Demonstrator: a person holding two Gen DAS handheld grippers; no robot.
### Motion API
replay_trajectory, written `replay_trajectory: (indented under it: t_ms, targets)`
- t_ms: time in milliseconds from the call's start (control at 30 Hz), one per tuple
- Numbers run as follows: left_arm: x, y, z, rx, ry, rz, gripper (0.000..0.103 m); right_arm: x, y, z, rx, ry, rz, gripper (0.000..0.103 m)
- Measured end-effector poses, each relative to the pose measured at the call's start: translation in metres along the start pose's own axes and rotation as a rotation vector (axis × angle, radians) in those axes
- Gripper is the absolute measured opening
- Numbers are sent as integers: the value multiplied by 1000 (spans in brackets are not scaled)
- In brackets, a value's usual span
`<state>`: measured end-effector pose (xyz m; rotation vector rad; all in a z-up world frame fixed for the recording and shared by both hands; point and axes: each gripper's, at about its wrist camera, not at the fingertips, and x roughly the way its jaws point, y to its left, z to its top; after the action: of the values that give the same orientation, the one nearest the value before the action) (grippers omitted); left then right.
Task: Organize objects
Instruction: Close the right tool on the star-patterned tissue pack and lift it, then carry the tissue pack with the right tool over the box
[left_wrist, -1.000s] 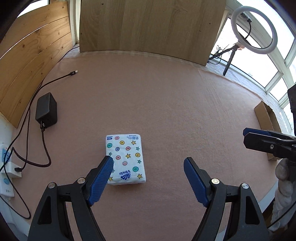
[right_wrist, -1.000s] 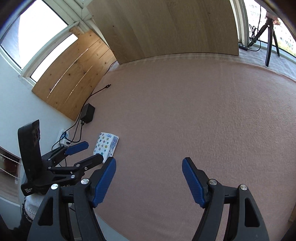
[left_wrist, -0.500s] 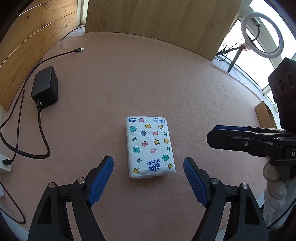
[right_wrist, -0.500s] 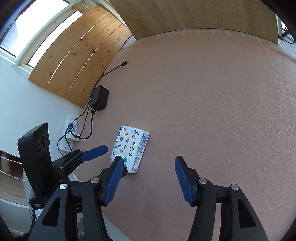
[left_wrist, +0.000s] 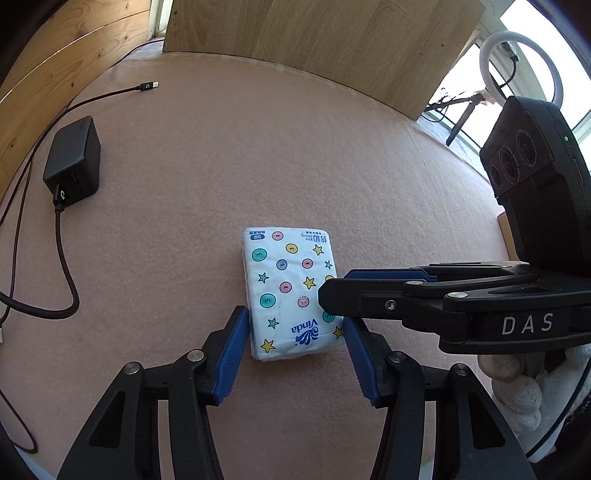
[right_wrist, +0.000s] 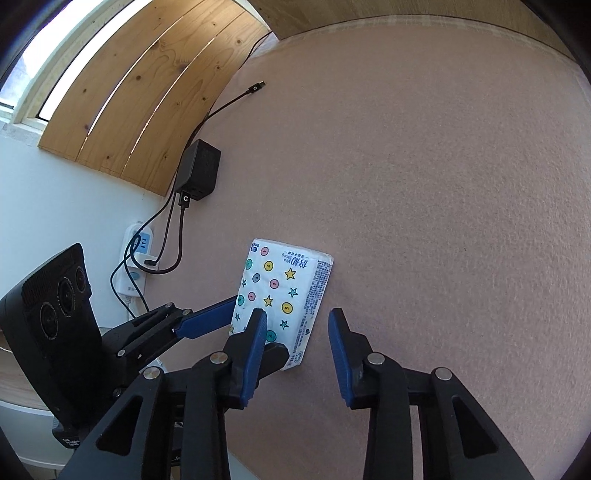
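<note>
The left gripper (left_wrist: 293, 334) is bracketing the tissue pack (left_wrist: 290, 291); its jaws have just been closing, pads flanking the near end, contact unclear. The right gripper (right_wrist: 297, 347) is narrowing too, gripping nothing.

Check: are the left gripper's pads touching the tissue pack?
Touching. Left wrist view shows left gripper astride the tissue pack, both blue pads against its long sides; its jaws have just been closing.

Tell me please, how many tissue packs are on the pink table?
1. The tissue pack lies flat near the table's front edge, between the left claw's pads. No other shows.
</note>
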<state>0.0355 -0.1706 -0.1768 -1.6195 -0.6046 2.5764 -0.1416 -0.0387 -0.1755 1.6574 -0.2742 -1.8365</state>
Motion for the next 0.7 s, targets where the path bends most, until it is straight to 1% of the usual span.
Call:
replay_trajectory:
  t_ms: [67,133,367,467,600,700]
  targets:
    - [0,-2,-1,3,2,-4,54,3,1,1,2,6,9,24]
    - [1,-4,-2,6,0,-1,53,5,2,1,-3,11,14,21]
    - [-1,-12,1,7,-3,0,51,1,4,1,-14,5,4,20]
    - [-3,-22,3,19,-6,2,46,-9,2,-2,-19,-12,-7,20]
    - [-4,-42,11,51,-13,-7,45,-29,-4,-7,-24,-41,-22,21]
    - [-2,-65,17,77,-19,-14,45,-45,-10,-11,-16,-71,-37,20]
